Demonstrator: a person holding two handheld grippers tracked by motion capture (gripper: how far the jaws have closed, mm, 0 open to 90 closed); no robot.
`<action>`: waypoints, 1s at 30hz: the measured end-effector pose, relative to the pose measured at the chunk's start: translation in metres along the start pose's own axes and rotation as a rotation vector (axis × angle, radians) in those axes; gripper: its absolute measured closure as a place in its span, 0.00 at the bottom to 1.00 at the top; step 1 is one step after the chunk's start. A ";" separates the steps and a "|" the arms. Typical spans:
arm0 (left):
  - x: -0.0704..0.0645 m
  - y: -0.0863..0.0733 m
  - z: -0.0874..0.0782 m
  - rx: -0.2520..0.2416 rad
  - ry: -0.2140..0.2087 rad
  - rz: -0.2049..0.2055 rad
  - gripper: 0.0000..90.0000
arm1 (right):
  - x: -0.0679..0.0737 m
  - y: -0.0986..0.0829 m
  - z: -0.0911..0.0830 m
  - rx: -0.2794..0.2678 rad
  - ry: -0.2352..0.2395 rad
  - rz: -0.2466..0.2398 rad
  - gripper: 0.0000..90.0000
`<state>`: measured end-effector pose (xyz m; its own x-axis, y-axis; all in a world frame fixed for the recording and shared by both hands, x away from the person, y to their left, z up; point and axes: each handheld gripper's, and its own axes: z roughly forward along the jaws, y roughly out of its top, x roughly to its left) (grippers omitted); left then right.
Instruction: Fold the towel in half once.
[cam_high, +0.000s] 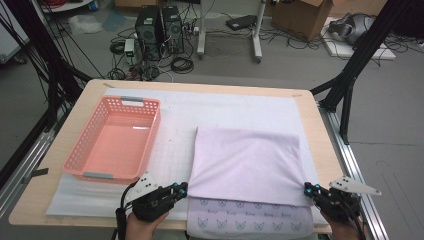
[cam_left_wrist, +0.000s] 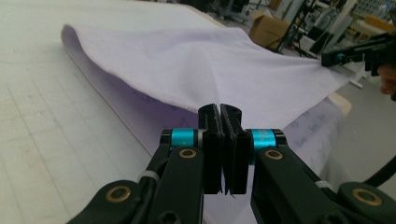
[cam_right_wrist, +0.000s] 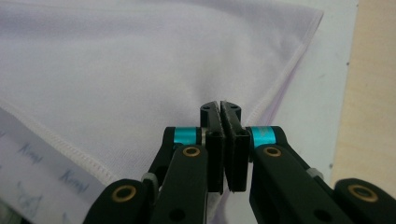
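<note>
Towel (cam_high: 245, 162), folded over, lies on the mat (cam_high: 175, 145), near corners pinched by left gripper (cam_high: 184, 189) and right gripper (cam_high: 307, 189). Left gripper view: jaws closed, seemingly on its hem, bare mat leftward. Right gripper view: jaws clamp the corner, table edge (cam_right_wrist: 373, 93) rightward.

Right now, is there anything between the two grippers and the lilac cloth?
Nothing visible: the left gripper and the right gripper are each shut at a near corner of the lilac cloth, jaws closed on its edge.
</note>
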<state>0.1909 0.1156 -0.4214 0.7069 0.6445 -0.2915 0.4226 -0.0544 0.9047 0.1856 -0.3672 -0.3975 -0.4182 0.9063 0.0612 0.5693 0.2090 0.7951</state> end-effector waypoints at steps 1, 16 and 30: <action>-0.002 -0.002 -0.002 0.009 -0.005 0.004 0.97 | 0.001 -0.004 -0.002 -0.002 0.011 0.005 0.98; -0.021 -0.025 -0.023 0.095 -0.041 0.026 0.97 | 0.016 -0.042 -0.029 0.031 0.033 -0.011 0.99; 0.004 -0.009 0.018 0.137 0.046 -0.003 0.55 | 0.011 -0.038 -0.017 0.030 -0.010 -0.011 0.77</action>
<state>0.1999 0.1044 -0.4366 0.6802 0.6790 -0.2763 0.5000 -0.1540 0.8522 0.1474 -0.3712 -0.4168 -0.4175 0.9075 0.0461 0.5857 0.2301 0.7772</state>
